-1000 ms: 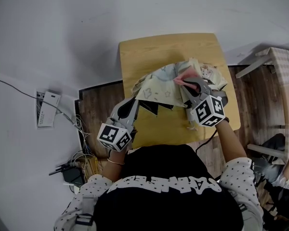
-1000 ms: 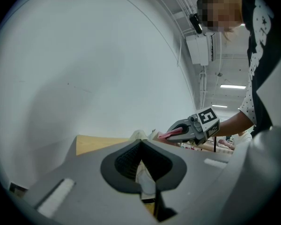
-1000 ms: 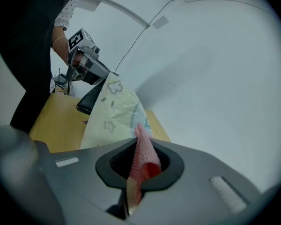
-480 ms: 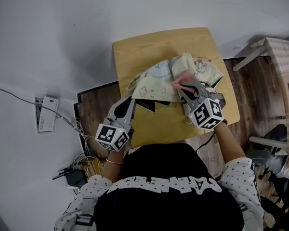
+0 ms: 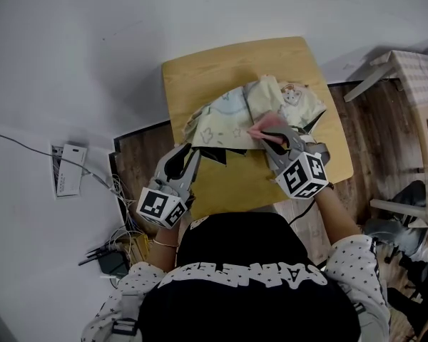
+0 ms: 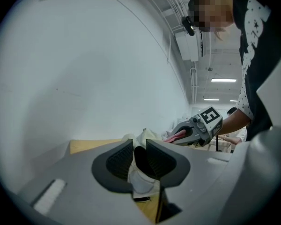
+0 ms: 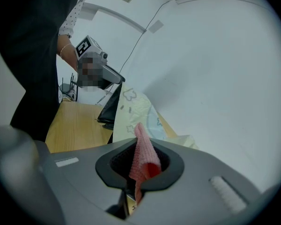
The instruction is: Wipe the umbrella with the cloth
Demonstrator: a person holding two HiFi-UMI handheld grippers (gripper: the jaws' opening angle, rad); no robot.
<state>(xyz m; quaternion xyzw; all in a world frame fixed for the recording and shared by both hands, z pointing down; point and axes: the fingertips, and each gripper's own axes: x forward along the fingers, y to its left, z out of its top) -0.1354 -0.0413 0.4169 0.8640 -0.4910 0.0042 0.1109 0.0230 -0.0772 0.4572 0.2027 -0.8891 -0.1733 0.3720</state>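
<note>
Umbrella, pale and printed with cartoons, lies crumpled and half-collapsed across the middle of the wooden worktop (image 5: 200, 66). The left gripper (image 5: 191, 150) sits at the near left edge of the umbrella (image 5: 232, 112). Its fingers (image 6: 119, 159) have just been opening and stand a little apart, with a fold of the pale fabric lying loose between them rather than pinched. The right gripper (image 5: 272, 137) has its fingers closed on the pink cloth (image 5: 265, 125), held against the umbrella's right side.

To wipe well, I'd say the left side wants a firm pinch on that edge so the panel is pulled taut. The cloth should then travel flat along the panel in long strokes without bunching the fabric.

No brand or wording is readable. I see only black-and-white square markers on the gripper cubes, and small stars and cartoon drawings on the umbrella.
</note>
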